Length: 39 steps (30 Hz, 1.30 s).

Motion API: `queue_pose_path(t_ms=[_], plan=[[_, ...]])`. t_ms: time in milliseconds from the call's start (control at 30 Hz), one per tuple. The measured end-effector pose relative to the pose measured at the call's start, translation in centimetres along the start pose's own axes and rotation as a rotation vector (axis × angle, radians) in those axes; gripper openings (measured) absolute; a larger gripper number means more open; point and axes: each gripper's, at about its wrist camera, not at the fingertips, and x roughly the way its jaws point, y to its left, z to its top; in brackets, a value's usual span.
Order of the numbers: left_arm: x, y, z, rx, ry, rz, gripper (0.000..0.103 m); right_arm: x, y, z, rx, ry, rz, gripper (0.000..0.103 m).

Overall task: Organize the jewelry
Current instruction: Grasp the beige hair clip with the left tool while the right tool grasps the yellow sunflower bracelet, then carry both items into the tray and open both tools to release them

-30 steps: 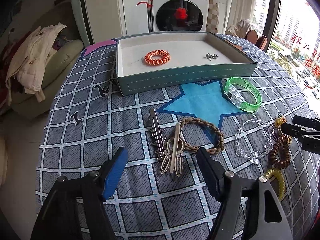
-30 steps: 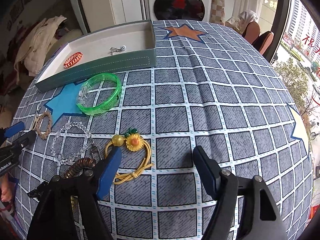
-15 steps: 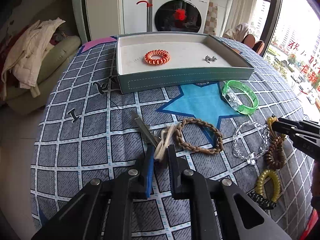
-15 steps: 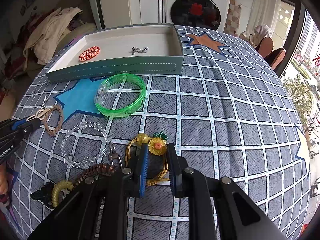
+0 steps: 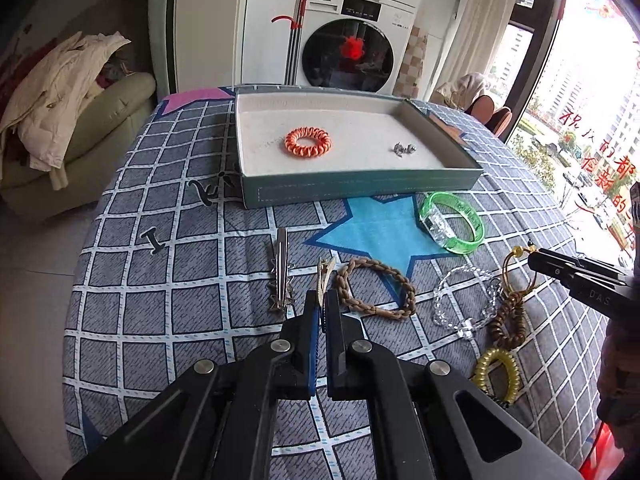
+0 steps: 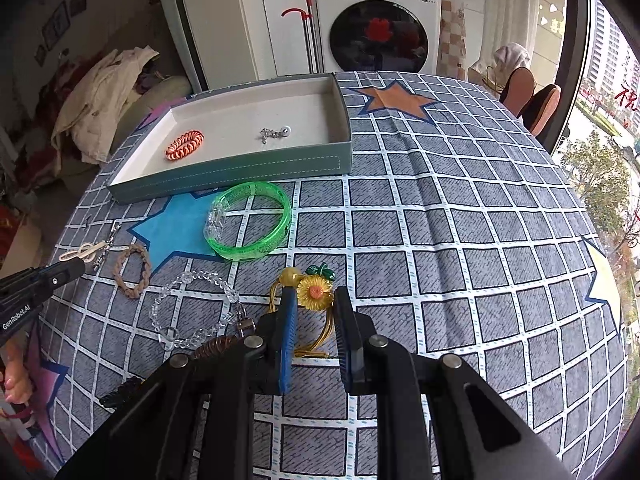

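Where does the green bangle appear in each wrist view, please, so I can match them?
Left wrist: green bangle right of centre, just below the tray's right front corner.
Right wrist: green bangle left of centre, below the tray's front wall.
Shared landmark: blue star beside it.

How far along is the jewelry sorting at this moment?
Done: an orange coil hair tie and a small silver piece lie in the tray. In hand: the left gripper pinches a beige hair clip; the right gripper clamps the sunflower hair tie. Left: green bangle, braided bracelet, silver clip, clear bead bracelet.
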Motion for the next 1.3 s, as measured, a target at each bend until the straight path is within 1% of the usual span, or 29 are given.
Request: queue_pose_path(t_ms=[167,367,533,833,933,1067,1300], plan=[[-1.1,0.2,0.8,-0.006,-0.022,-0.004,0.022,-0.7,0.5,0.6,0.011,-0.013,0.037,0.020],[-1.7,0.1,2.6,-0.006,-0.056,-0.006,0.022,-1.3,1.1,2.0,0.011,-0.036,0.069,0.020],[-1.6,-0.2,4.6,0.009,-0.085,0.001,0.022,-1.4,1.8,4.4,-0.006,-0.057,0.086,0.020],[0.3,-0.4,9.8,0.031,-0.114,0.020,0.022,-0.1,3.3,9.7,-0.031,-0.085,0.119,0.020],[1.6,-0.2,11.3,0.034,-0.101,0.017,0.022,1.0,3.8,11.4,-0.029,-0.084,0.132,0.020],[3.9,0.1,12.4,0.033,-0.055,0.012,0.022,3.3,4.4,13.1,-0.020,-0.065,0.147,0.020],[8.0,-0.3,12.3,0.066,0.048,-0.002,0.022,7.9,4.6,14.0,-0.001,0.004,0.150,0.020]])
